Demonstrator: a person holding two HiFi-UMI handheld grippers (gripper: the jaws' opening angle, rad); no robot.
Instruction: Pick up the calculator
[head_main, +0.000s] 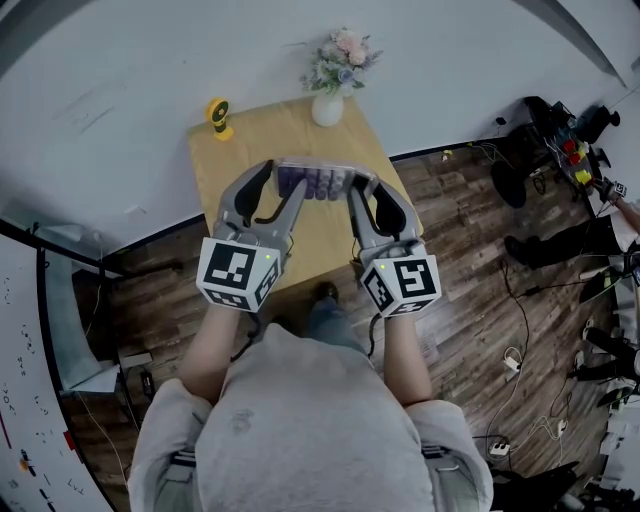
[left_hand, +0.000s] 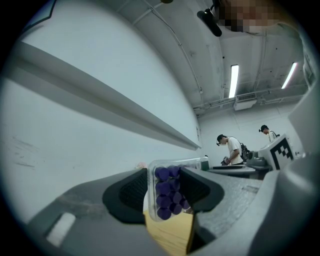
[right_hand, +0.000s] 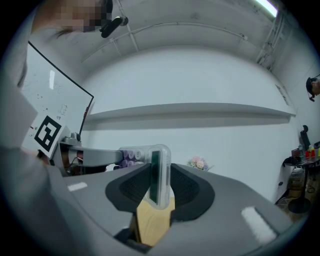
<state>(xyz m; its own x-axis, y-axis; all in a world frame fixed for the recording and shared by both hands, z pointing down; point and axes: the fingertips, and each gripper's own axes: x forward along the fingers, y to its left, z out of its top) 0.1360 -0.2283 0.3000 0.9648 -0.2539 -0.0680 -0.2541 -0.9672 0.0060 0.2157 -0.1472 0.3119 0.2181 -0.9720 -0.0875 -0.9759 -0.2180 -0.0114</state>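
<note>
Both arms (head_main: 213, 345) reach straight forward from the body, side by side, each carrying its gripper level and angled slightly inward. The left gripper (head_main: 284, 186) and the right gripper (head_main: 360, 190) share the calculator (head_main: 320, 182), one at each end, and it hangs in the air above the wooden bench (head_main: 232, 165).

In the left gripper view, the left gripper (left_hand: 167, 189) has its fingers set fairly wide, pads pressed on the end of the calculator (left_hand: 166, 200) that shows purple keys under a clear case. In the right gripper view, the right gripper (right_hand: 159, 186) has its fingers closed narrower on the edge of the calculator (right_hand: 159, 172), where a dark display strip shows.

Only the head view shows a small yellow object (head_main: 219, 117) and a vase of flowers (head_main: 335, 75) at the bench's far edge. Only the left gripper view shows two people (left_hand: 231, 150) at distant tables. Only the right gripper view shows a whiteboard (right_hand: 55, 95).
</note>
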